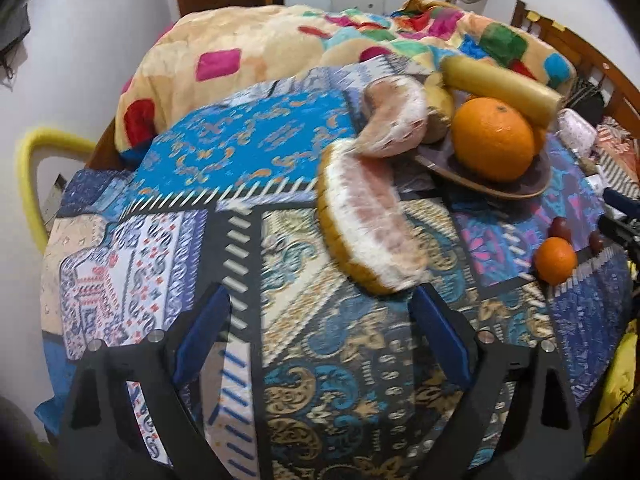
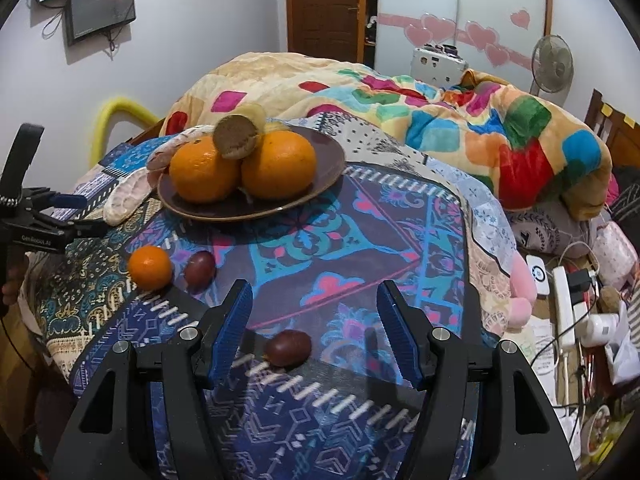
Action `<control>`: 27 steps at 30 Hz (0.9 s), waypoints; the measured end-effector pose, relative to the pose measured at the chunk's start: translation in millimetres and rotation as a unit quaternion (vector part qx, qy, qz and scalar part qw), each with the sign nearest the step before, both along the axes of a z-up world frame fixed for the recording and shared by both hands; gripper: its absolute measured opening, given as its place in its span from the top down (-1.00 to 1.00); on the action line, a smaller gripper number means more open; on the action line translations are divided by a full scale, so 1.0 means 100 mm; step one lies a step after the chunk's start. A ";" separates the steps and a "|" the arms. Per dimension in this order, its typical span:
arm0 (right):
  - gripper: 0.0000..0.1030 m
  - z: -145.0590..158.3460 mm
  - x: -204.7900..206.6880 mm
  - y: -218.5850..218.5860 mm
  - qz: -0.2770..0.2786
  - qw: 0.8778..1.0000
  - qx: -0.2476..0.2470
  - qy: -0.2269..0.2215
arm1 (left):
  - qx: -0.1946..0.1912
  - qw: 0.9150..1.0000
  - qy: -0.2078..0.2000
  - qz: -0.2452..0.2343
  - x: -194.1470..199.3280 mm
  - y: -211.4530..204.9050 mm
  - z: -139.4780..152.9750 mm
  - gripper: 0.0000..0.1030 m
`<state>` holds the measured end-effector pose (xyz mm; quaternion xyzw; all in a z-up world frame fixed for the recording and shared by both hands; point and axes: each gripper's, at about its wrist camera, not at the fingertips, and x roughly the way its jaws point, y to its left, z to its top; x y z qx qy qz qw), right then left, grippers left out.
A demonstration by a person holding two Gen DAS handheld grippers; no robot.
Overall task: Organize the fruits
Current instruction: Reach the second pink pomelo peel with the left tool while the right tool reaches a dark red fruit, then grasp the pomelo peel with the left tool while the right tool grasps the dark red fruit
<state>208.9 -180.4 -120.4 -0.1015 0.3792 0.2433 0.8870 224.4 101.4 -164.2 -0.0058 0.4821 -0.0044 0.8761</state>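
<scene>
Patchwork cloth (image 2: 360, 216) lies directly beneath and ahead of the hand-held gripper. Beyond it, a multicoloured blanket (image 2: 460, 120) is heaped. Farther off: wooden door (image 2: 326, 4), standing fan (image 2: 552, 64), wall screen (image 2: 100, 6) far left. Right of the hand-held gripper, a power strip (image 2: 564, 304) among cables.

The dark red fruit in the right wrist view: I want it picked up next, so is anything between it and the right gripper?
Nothing visible. The dark red fruit lies on the patterned cloth, in front of the right gripper, whose jaws stand open.
</scene>
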 end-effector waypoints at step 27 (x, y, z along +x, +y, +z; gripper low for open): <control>0.32 -0.13 0.04 0.56 0.074 0.996 0.014 0.050 | 0.002 0.999 0.009 -0.049 0.19 -0.19 0.01 -0.05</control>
